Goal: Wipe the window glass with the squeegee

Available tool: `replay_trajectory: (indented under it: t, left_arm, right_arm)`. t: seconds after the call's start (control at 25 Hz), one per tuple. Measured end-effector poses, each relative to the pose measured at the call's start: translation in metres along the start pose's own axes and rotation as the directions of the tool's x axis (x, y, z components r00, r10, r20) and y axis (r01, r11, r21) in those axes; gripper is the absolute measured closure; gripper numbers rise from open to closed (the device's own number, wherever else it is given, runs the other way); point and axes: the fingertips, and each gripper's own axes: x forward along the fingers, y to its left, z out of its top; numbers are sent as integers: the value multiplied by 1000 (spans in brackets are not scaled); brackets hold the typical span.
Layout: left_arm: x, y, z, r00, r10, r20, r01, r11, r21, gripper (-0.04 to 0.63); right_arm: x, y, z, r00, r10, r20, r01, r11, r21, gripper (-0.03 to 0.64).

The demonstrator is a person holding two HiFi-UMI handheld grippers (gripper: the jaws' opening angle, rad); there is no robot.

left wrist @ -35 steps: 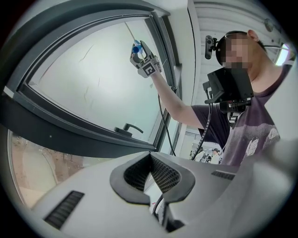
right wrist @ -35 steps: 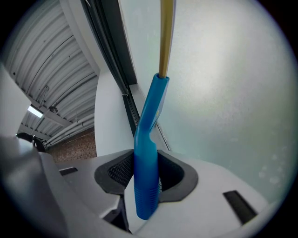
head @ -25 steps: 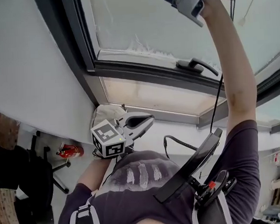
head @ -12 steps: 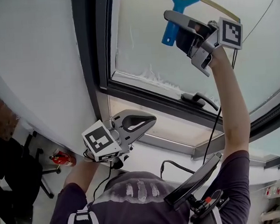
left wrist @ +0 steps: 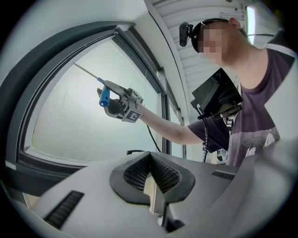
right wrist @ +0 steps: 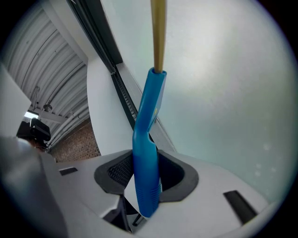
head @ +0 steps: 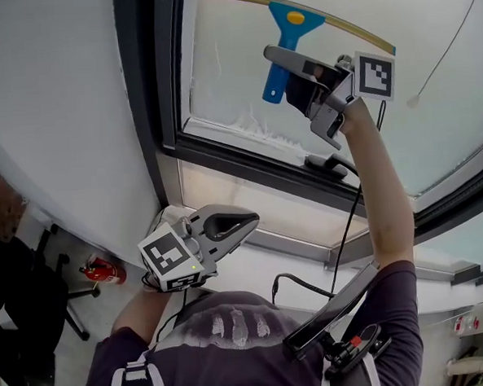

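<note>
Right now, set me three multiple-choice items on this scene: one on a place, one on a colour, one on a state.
1. Where is the squeegee?
A. up at the glass
B. on the sill
C. on the floor

2. What colour is its handle?
A. red
B. green
C. blue

3. The left gripper is:
A. open
B. shut and empty
C. shut on a cloth

Answers:
1 A: the right gripper holds it up at the pane in the head view.
2 C: the handle between the right jaws is blue.
3 B: its jaws meet with nothing between them.
</note>
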Motion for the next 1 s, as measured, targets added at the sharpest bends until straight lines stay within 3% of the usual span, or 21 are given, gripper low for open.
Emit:
replay_trajectory:
  t: [0.28,1.0]
  left_arm:
    - [-2,-3,-21,1000,16,-5,-16,997,-78,589]
    - [-2,-4,-41,999,32,-30,-36,988,-148,589]
  right_arm:
    - [-4,-15,-34,1000,-9,-7,9,999,45,476]
    - [-2,-40,-103,998,36,44,-43,984,172,465]
